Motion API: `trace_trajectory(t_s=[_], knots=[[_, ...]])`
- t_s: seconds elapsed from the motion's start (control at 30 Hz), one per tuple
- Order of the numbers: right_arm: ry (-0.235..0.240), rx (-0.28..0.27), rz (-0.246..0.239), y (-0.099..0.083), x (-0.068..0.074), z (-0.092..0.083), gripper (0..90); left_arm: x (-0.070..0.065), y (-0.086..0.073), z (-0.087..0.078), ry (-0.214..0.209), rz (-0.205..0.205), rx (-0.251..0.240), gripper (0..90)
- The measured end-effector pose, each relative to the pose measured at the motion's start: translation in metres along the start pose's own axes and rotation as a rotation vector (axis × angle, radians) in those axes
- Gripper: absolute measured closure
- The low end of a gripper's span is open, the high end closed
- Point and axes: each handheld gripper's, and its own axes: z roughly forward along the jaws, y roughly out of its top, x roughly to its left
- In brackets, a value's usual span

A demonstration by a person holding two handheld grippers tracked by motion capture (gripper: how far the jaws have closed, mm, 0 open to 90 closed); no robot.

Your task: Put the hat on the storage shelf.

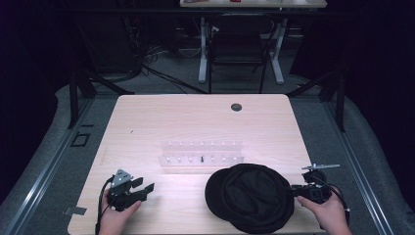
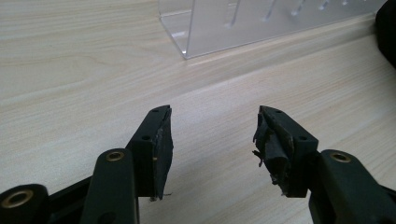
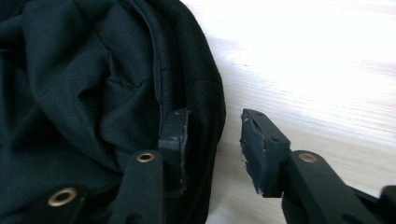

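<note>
High view: a black cap (image 1: 249, 196) is seen lying upside down on the near right part of the table (image 1: 195, 122), its hollow facing up. The right gripper (image 1: 295, 192) is held at the cap's right edge with its jaws spread wide, one inside the rim, nothing pinched. The left gripper (image 1: 139, 188) rests apart, jaws open and empty. A clear rack (image 1: 201, 156) stands just behind. Placement is judged done; only withdrawal seems left.
</note>
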Motion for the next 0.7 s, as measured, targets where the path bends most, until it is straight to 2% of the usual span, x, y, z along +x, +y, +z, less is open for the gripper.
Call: trace_trajectory(t_s=[0.13,0.2,0.23,0.27,0.33,0.4,0.43,0.5,0.7], knots=[[0.036,0.019,0.017,0.004,0.003,0.001,58.9,0.0,0.0,0.0,0.002,-0.001,0.003,46.0],[0.053,0.03,0.059,0.006,0.003,0.001,59.2,0.0,0.0,0.0,0.003,-0.002,0.003,46.2],[0.053,0.03,0.059,0.006,0.003,0.001,59.2,0.0,0.0,0.0,0.003,-0.002,0.003,46.2],[0.051,0.044,0.088,0.007,0.003,0.001,61.5,0.0,-0.001,0.001,0.0,-0.002,0.001,46.2],[0.056,0.082,0.105,0.009,0.004,0.001,66.0,0.0,-0.001,0.0,0.0,-0.002,0.002,46.2],[0.047,0.119,0.099,0.012,0.008,0.002,70.6,0.0,-0.001,0.0,-0.003,-0.001,0.005,46.2],[0.041,0.149,0.085,0.013,0.009,0.002,71.6,0.0,-0.001,0.0,-0.003,-0.002,0.006,46.2],[0.029,0.178,0.089,0.015,0.011,0.002,72.0,0.0,-0.001,0.0,-0.001,-0.003,0.003,46.2],[0.032,0.244,0.129,0.022,0.011,0.003,73.7,0.0,0.0,0.001,-0.007,0.001,0.005,46.2]])
